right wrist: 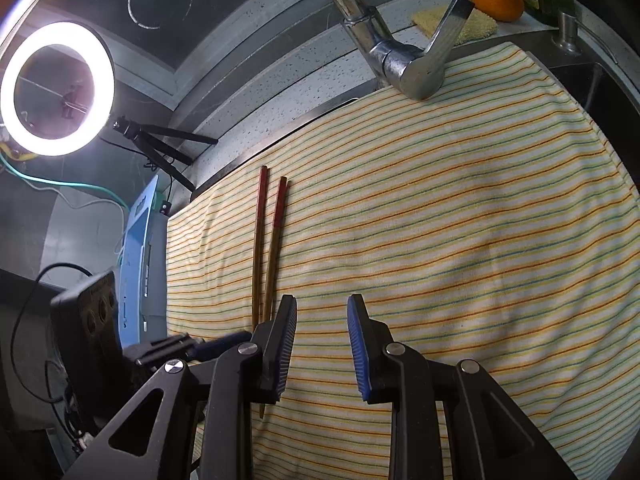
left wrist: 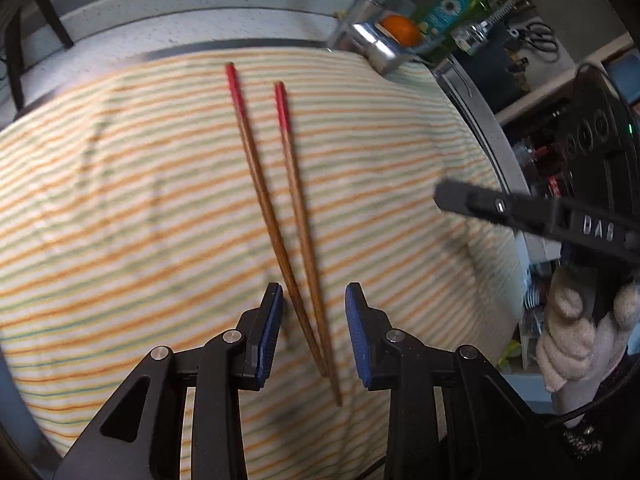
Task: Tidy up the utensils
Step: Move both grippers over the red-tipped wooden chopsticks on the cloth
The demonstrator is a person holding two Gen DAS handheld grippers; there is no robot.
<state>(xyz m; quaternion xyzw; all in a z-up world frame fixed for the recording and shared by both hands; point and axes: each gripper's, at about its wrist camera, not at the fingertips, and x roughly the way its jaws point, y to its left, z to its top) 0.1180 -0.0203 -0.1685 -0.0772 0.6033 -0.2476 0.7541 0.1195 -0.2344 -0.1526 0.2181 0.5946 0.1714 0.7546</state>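
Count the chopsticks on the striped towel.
2. One chopstick lies left, the other chopstick right beside it, their near ends crossing between the open left gripper. None seem hidden.

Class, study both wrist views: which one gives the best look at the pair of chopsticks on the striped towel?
The left wrist view: the chopsticks lie between the open left gripper, unblocked from red ends to tips. In the right wrist view they look smaller, and the open right gripper hides part of their lower lengths.

left wrist view close above the striped towel (left wrist: 120, 200), facing the faucet (left wrist: 372, 40), right wrist view beside it, both sharing chopsticks (right wrist: 266, 248)
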